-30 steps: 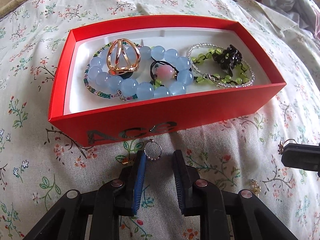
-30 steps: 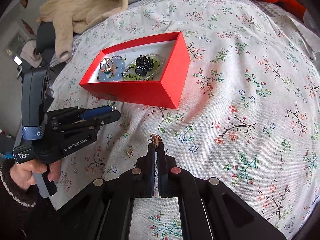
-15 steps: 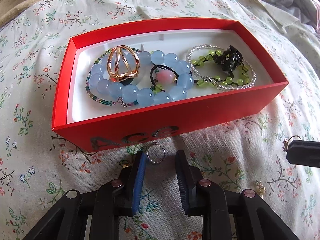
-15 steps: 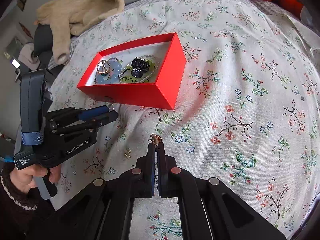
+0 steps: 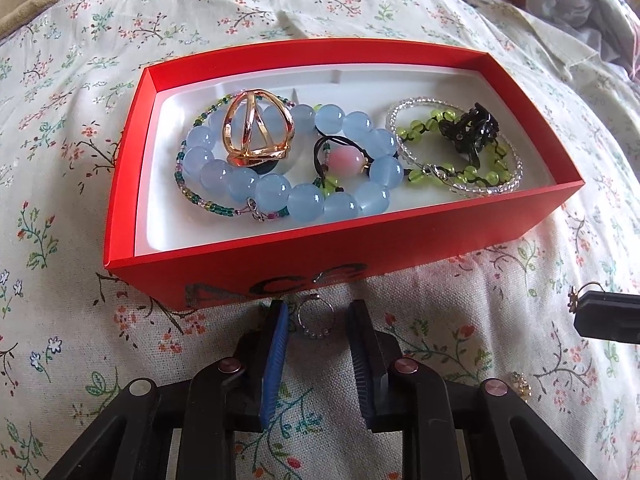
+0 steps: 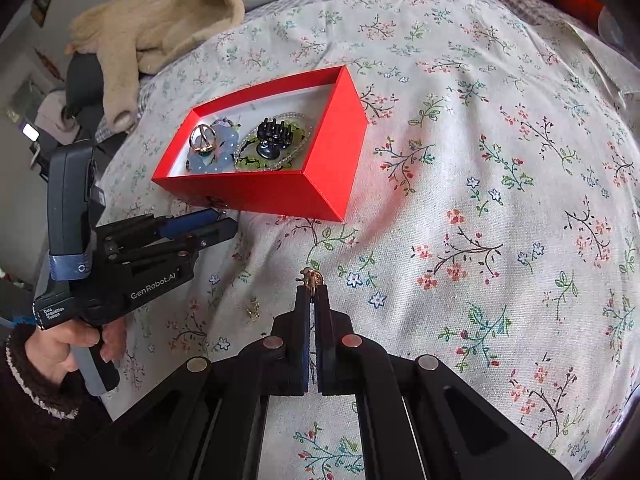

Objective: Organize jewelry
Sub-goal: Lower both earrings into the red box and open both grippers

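A small ring (image 5: 315, 317) lies on the flowered bedcover (image 5: 460, 296) just in front of the red box (image 5: 328, 252) of beads. The left gripper (image 5: 318, 312) is closing around it — not pinching. The right gripper (image 6: 313, 290) is squeezed on a gold earring (image 6: 312, 278).

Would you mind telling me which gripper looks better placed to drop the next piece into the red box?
Probably the right gripper: it is shut on a small gold piece, while the closing left gripper only straddles a beaded ring.
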`<state>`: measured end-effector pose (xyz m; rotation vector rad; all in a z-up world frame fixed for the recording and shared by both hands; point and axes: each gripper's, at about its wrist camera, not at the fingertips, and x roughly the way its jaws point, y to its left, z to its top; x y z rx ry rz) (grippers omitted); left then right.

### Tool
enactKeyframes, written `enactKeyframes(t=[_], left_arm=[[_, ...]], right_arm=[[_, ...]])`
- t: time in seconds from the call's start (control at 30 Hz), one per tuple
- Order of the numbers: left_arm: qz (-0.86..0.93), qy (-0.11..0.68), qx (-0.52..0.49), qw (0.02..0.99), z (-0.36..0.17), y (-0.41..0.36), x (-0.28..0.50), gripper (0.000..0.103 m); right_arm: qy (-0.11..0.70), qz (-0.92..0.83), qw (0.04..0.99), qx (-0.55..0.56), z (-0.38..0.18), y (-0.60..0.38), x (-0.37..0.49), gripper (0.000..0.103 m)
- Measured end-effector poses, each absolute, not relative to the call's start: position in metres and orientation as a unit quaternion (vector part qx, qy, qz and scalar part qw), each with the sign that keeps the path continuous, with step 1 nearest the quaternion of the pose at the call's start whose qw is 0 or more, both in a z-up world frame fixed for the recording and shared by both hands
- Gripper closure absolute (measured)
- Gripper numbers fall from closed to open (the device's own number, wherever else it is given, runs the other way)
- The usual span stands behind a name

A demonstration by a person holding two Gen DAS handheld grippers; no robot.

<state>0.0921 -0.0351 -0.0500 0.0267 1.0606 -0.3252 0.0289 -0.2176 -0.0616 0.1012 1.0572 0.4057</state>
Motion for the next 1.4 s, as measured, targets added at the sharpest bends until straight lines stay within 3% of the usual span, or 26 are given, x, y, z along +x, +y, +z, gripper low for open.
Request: enactKeyframes(t=[0.1, 0.23, 0.7, 1.4], left_arm=[[-0.153, 0.502, 0.019, 0.851, -0.050, -0.036, 0.090, 0.081], [-0.149, 0.503, 0.027, 0.851, -0.049, -0.037, 0.089, 0.091], [-0.158, 0.499, 0.029, 0.852, -0.036, -0.041, 0.079, 0.091], [-0.177, 0.432, -0.012, 0.884, 0.039, -0.028, 0.060, 0.091]], right_arm=[[0.500, 0.193, 0.843, 0.046, -0.061, -0.215, 0.028, 0.101], [0.501, 0.194, 0.843, 0.044, -0.062, -0.213, 0.030, 0.101], [0.494, 0.192, 0.847, 0.047, -0.056, -0.213, 0.035, 0.101], [0.449, 0.200, 0.868, 0.071, -0.017, -0.199, 0.058, 0.101]])
